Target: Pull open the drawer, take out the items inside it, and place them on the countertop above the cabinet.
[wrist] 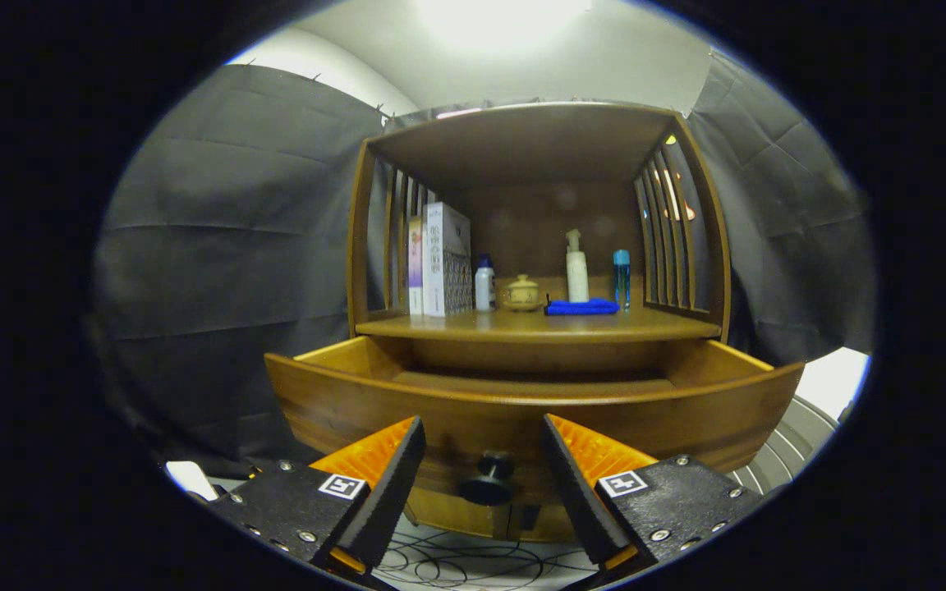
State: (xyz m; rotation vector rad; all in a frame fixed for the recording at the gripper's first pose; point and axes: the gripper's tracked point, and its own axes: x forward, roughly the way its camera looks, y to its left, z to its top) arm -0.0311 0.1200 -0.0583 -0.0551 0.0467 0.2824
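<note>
- Gripper (484, 427): fingers spread wide, nothing between the pads; both fingers free of contact.
- Drawer (522, 410) of the wooden cabinet (534, 148) is pulled out toward the gripper; its front panel lies just ahead of the fingertips.
- Drawer knob (487, 480), dark and round, sits on the front panel in the gap between the two fingers, untouched.
- Drawer interior: view is low, only the upper inner walls and far edge are visible; cannot tell what lies inside.
- Desk (539, 327), the cabinet's top surface above the drawer, carries a row of things toward the back.
- Row from one end to the other: upright books (444, 258); just beside them a small white bottle (484, 283); a small lidded jar (521, 293); a folded blue cloth (581, 307); a white pump bottle (576, 267) standing behind the cloth; a blue bottle (622, 277) near the cloth's far end.
- Cabinet sides around the desk are slatted, with a wooden roof panel over the top.
- Floor under the drawer: pale, with thin dark looping lines (456, 562).
</note>
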